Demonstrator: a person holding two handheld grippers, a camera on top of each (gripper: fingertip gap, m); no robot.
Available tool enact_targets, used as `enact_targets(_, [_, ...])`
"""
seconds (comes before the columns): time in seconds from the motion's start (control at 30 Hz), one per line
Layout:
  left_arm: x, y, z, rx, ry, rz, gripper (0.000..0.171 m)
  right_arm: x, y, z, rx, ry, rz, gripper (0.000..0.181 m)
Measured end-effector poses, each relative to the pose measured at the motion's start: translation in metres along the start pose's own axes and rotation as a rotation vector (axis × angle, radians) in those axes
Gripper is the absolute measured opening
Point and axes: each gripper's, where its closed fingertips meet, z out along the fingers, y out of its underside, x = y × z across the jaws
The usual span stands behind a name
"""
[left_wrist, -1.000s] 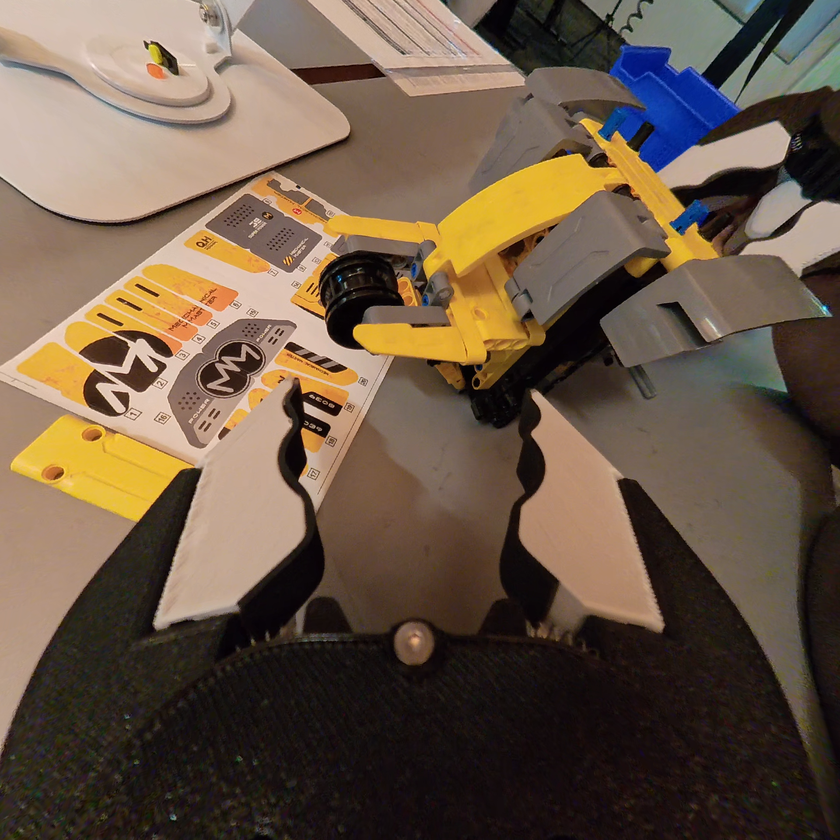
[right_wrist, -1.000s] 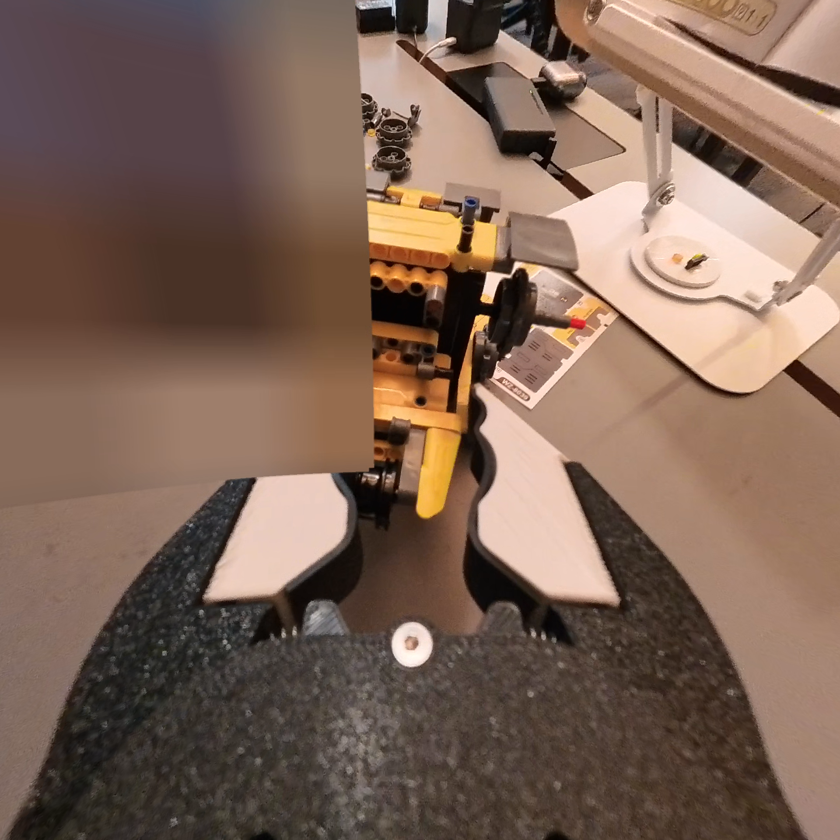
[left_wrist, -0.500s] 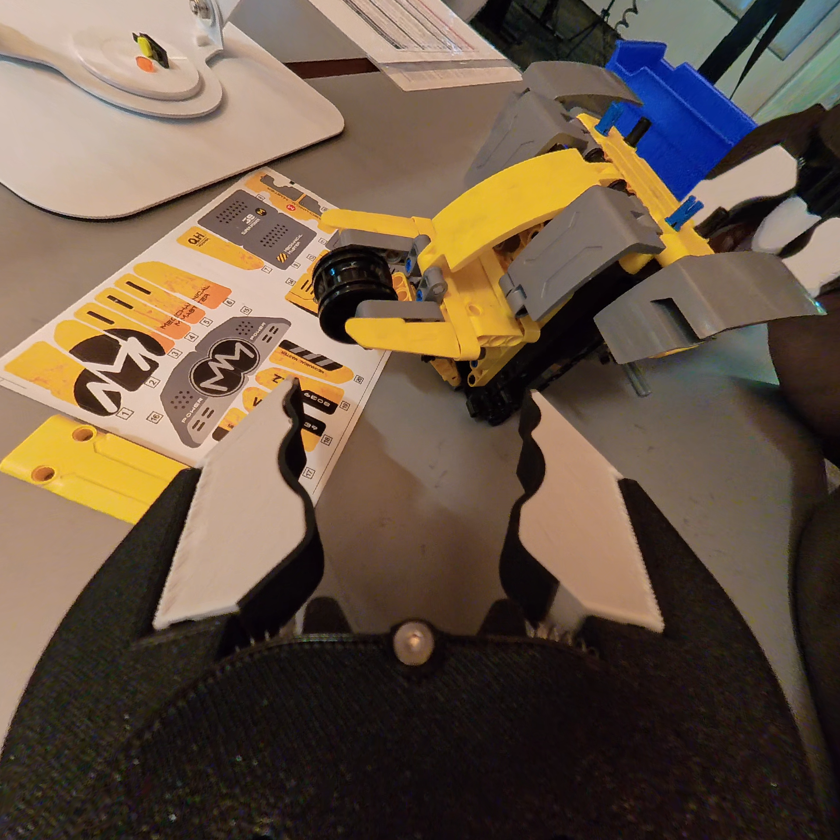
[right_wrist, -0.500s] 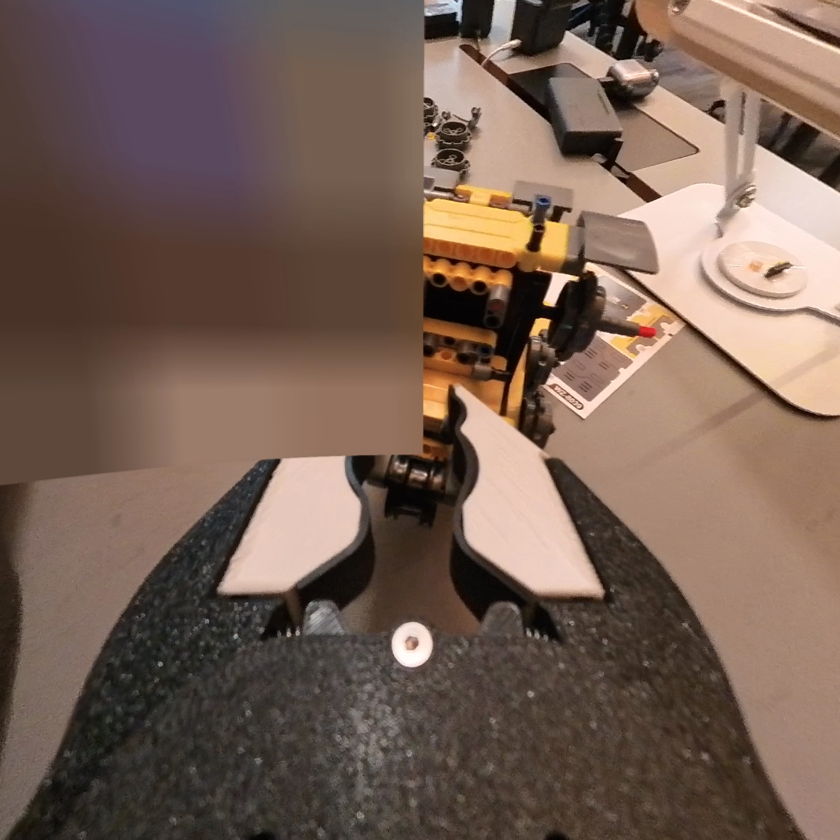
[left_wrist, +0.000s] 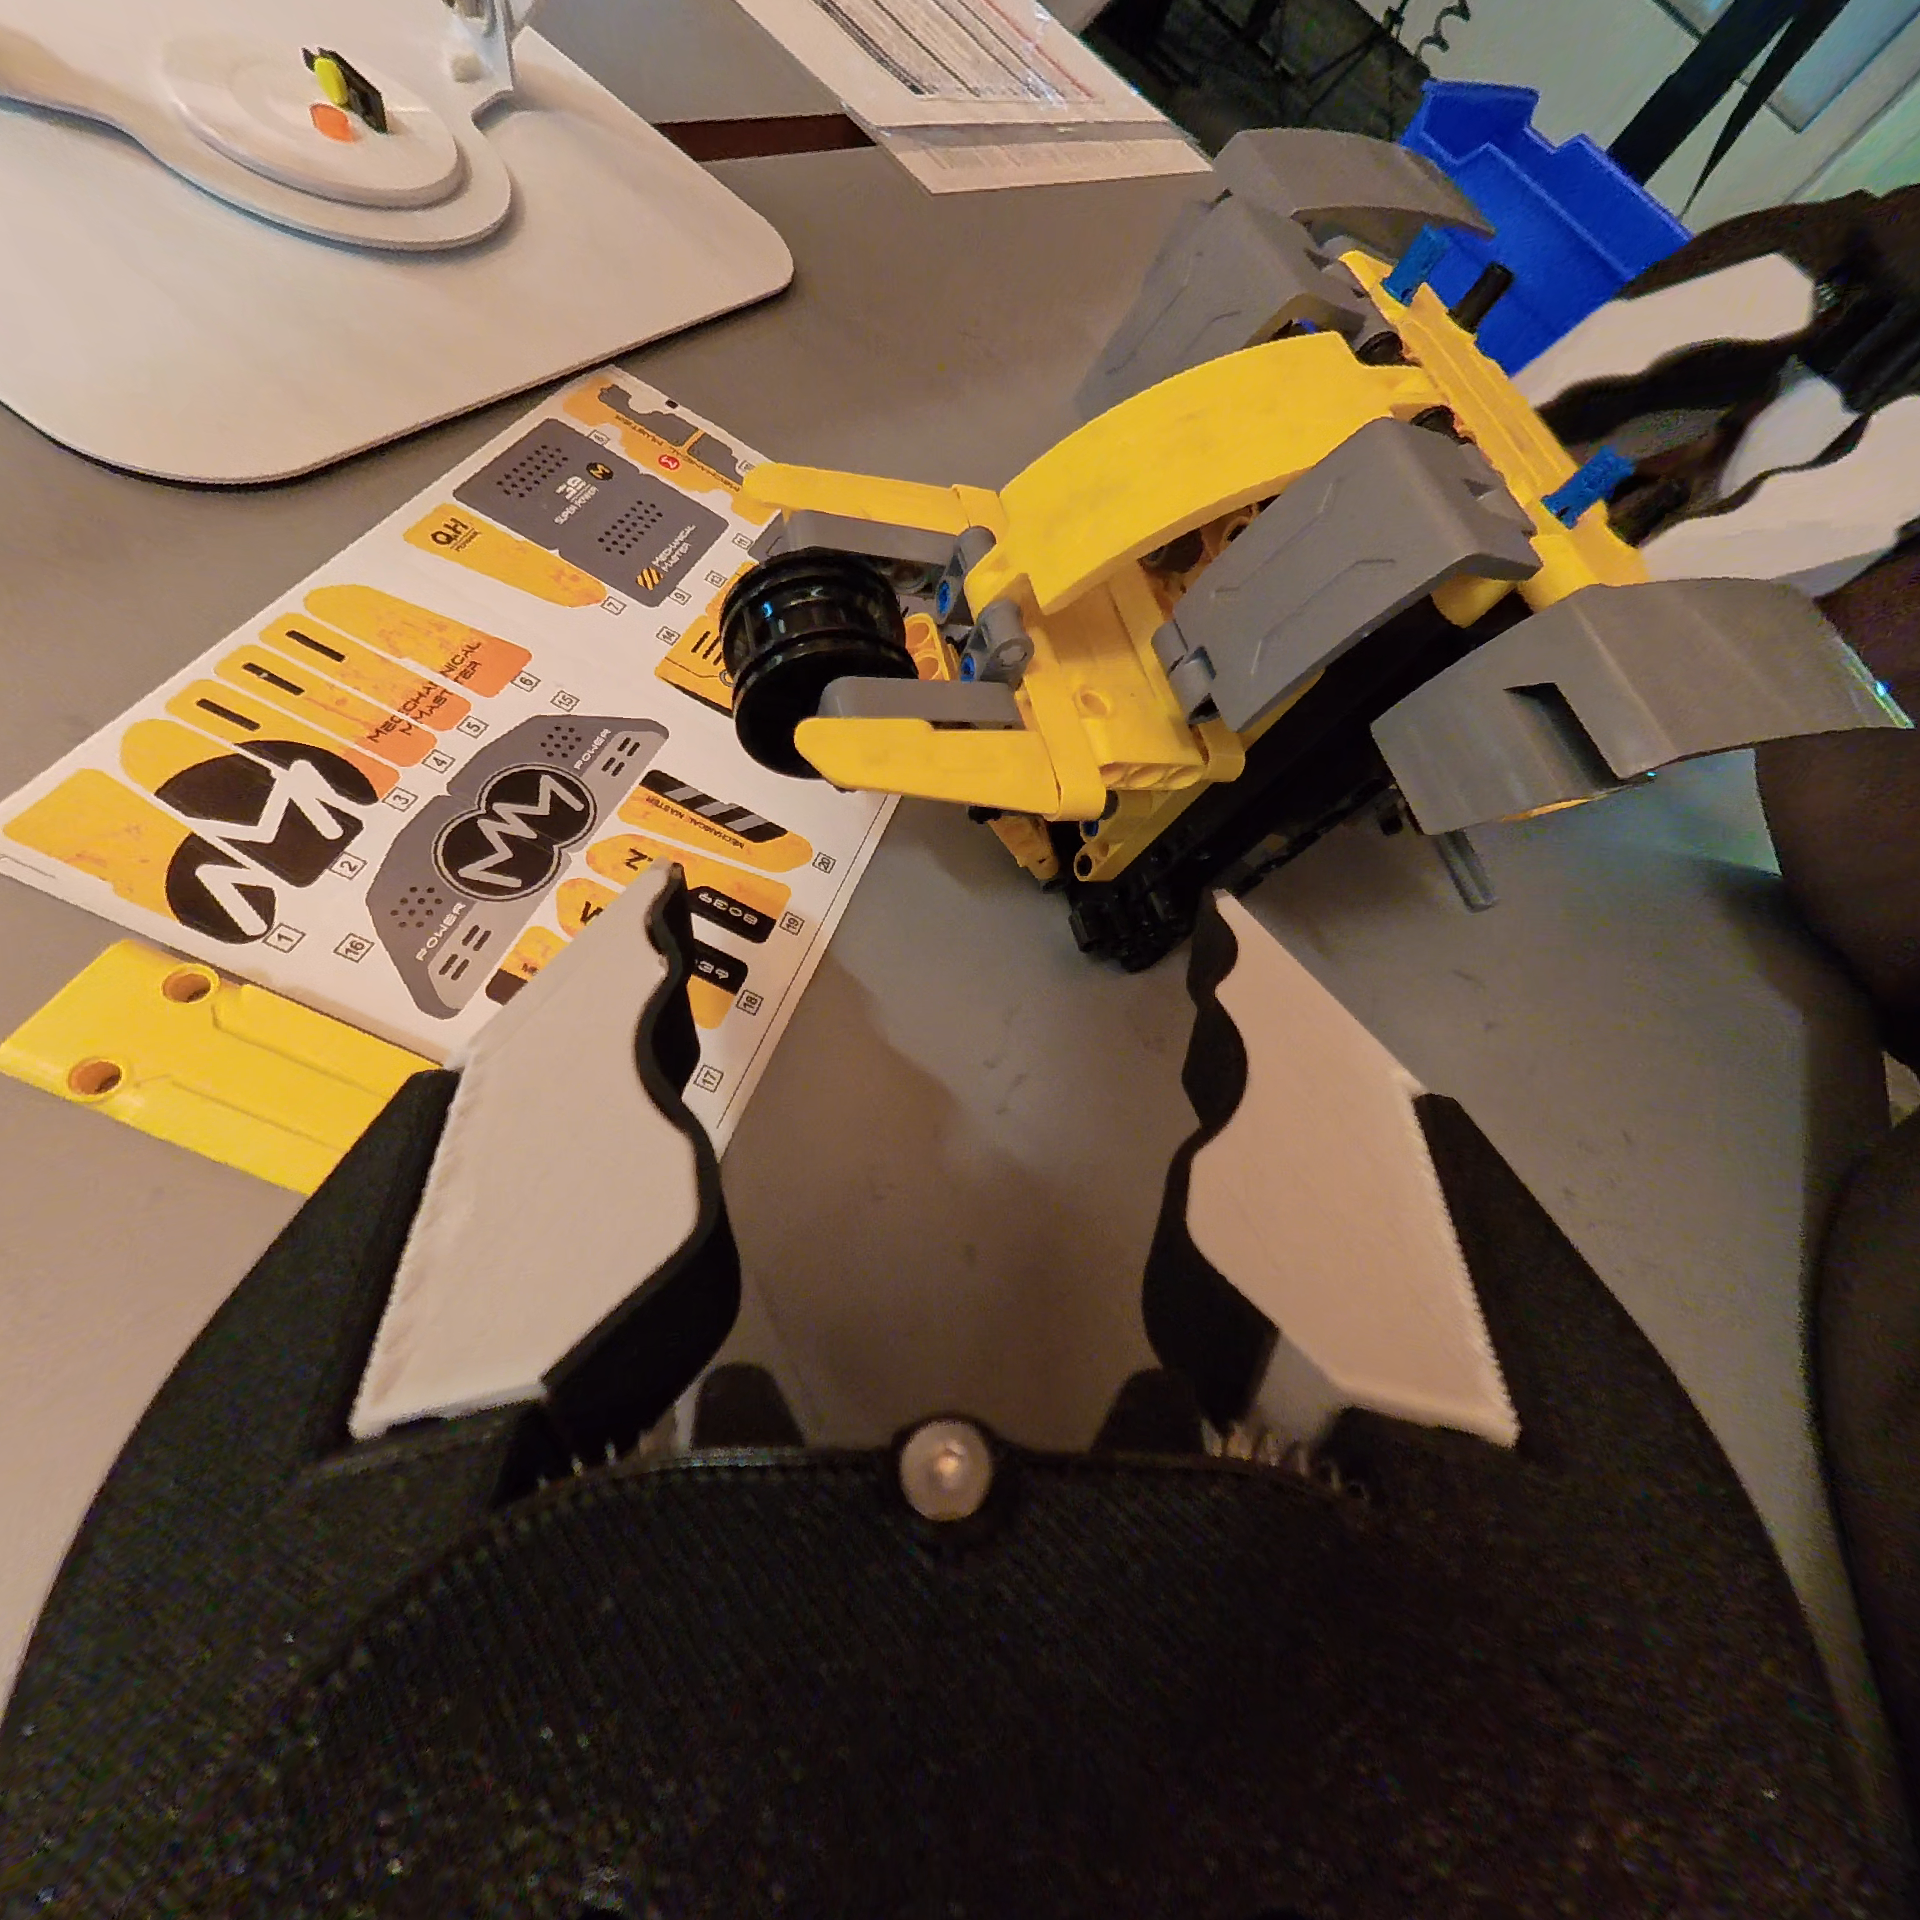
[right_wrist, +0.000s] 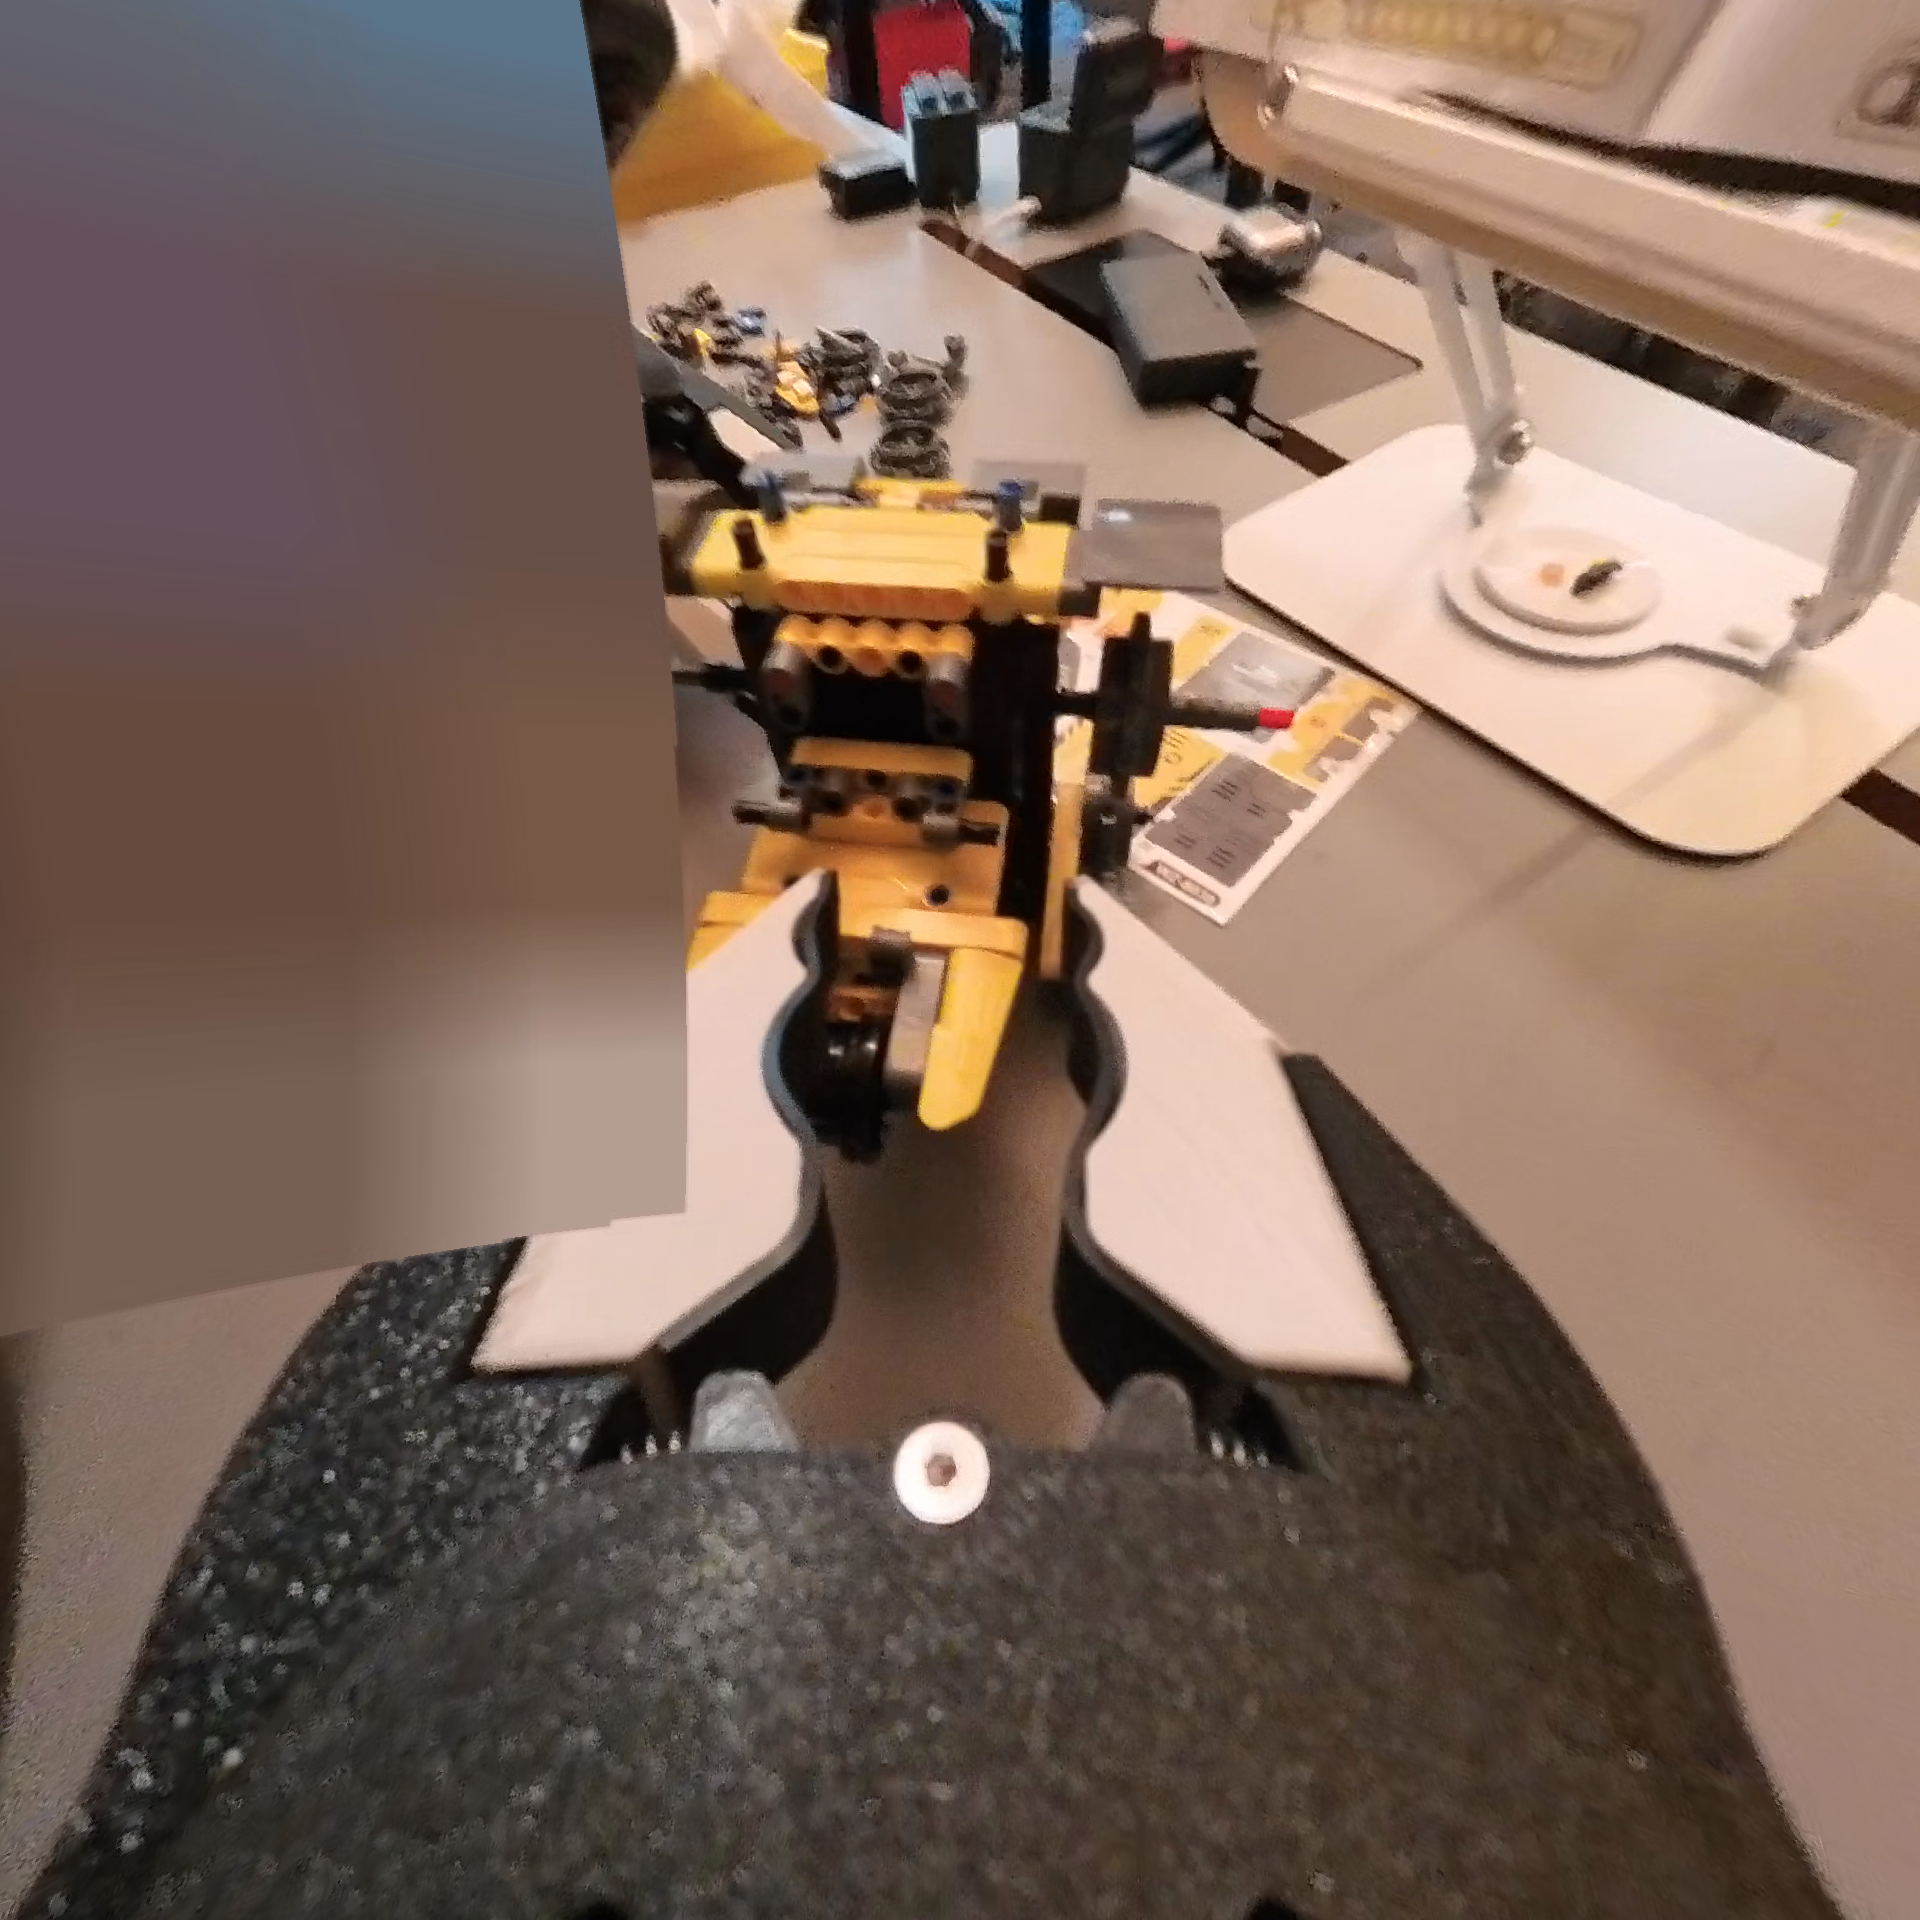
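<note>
A yellow, grey and black brick-built vehicle model (left_wrist: 1195, 540) sits on the grey table. A black wheel (left_wrist: 810, 665) sits in its front fork. My left gripper (left_wrist: 940, 904) is open and empty, just short of the model's black underside, with its left fingertip over a sticker sheet (left_wrist: 343, 727). My right gripper (right_wrist: 951, 894) is open, its jaws on either side of the model's (right_wrist: 883, 561) narrow end, where a small black wheel and a yellow pointed piece lie between them. Its white fingers (left_wrist: 1714, 312) show at the model's far end in the left wrist view.
A flat yellow panel (left_wrist: 208, 1060) lies left of my left gripper. A white stand base (left_wrist: 312, 291) is at the far left, and a blue bin (left_wrist: 1538, 177) is behind the model. Several loose small parts (right_wrist: 831, 364) and a black box (right_wrist: 1174, 312) lie beyond the model.
My right gripper's jaws narrowed, then widened again, and its view swung to face the model's end squarely. The model and my left gripper have barely moved.
</note>
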Motion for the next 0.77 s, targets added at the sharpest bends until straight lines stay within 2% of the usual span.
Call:
enact_targets(0.03, [0.000, 0.000, 0.000, 0.000, 0.000, -0.001, 0.094, 0.001, 0.004, 0.002, -0.016, 0.006, 0.001, 0.049])
enact_targets(0.23, [-0.001, 0.000, 0.000, 0.000, -0.001, -0.005, 0.094, -0.003, 0.006, 0.006, -0.022, -0.009, -0.001, 0.048])
enact_targets(0.4, [0.000, 0.000, 0.000, -0.001, 0.001, -0.005, 0.094, -0.005, -0.003, 0.006, 0.047, -0.013, 0.012, 0.045])
enact_targets(0.63, [0.000, 0.000, 0.000, -0.001, 0.002, -0.007, 0.094, 0.000, -0.006, 0.013, 0.068, 0.113, -0.089, 0.033])
enact_targets(0.77, [0.000, 0.000, 0.000, -0.002, 0.004, -0.009, 0.094, 0.000, -0.009, 0.014, 0.084, 0.135, -0.108, 0.027])
